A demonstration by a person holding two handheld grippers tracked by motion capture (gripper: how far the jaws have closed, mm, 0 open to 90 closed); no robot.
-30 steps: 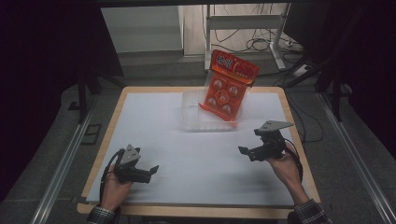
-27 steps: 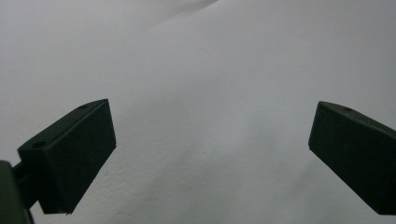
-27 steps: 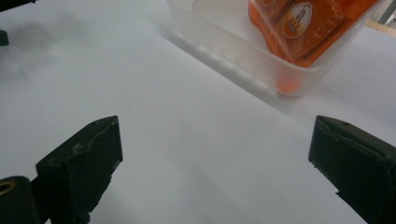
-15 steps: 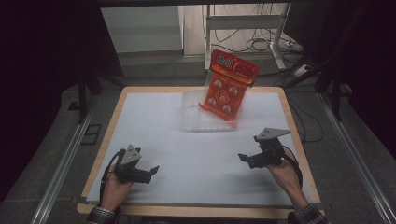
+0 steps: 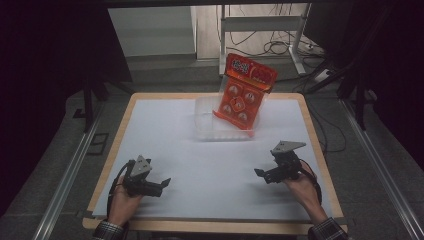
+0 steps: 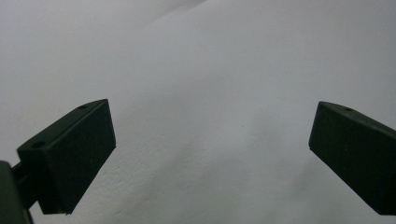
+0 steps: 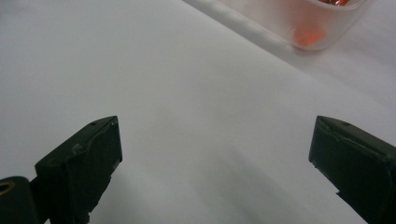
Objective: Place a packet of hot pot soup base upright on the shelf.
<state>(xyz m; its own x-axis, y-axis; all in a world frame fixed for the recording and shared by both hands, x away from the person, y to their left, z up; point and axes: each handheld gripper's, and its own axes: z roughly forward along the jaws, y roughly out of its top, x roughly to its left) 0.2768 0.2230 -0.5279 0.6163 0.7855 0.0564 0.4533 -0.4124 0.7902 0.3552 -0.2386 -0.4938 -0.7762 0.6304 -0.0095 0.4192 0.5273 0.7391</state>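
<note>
Seemingly well beyond both tongs (image 5: 162, 184): packet (image 5: 242, 92).

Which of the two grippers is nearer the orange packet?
The right gripper: it sits nearer the orange packet in the clear tray than the left gripper.

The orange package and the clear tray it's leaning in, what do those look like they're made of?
The orange package looks like glossy printed card with a clear plastic blister front; it catches the light and has rounded pockets, though the contents are too small to tell. The tray looks like thin translucent plastic, milky rather than glass-clear: the white table cover shows through its walls, and the right gripper view shows orange glowing through its rounded corner.
</note>
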